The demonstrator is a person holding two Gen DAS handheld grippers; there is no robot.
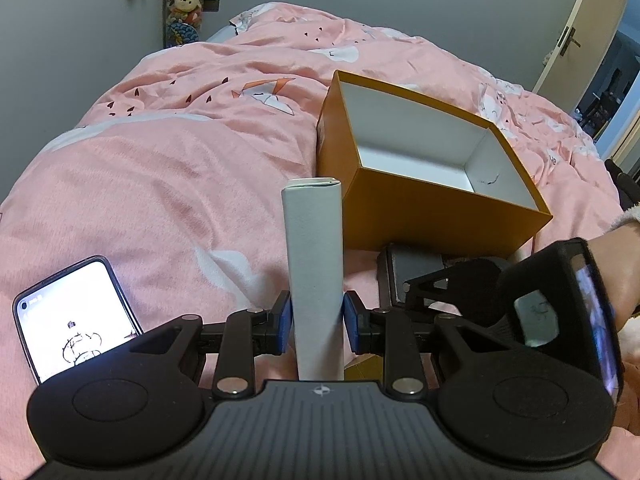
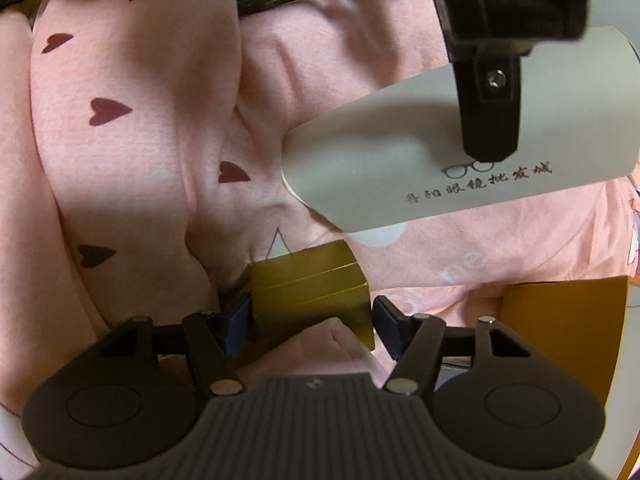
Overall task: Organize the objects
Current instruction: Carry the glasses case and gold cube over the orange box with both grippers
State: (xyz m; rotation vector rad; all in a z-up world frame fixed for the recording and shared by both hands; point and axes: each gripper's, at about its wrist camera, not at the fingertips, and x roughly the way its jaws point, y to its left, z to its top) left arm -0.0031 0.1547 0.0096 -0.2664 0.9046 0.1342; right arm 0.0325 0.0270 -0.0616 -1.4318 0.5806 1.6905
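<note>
My left gripper (image 1: 316,316) is shut on a long grey glasses case (image 1: 314,260), which sticks out forward above the pink quilt. The right wrist view shows that case (image 2: 400,160) with printed glasses and lettering, one left finger (image 2: 490,112) lying across it. My right gripper (image 2: 310,320) points steeply down at the quilt with a small gold box (image 2: 308,284) between its fingers. The left pad sits against the box and the right pad stands a sliver off it. An open orange box (image 1: 420,208) with a white inside lies just right of the case.
A lit phone (image 1: 76,320) lies on the quilt (image 1: 168,184) at the lower left. A person's hand (image 1: 616,264) holds the right gripper beside the orange box (image 2: 560,320). Plush toys (image 1: 184,4) hang on the far wall, and a door (image 1: 576,28) stands open at the right.
</note>
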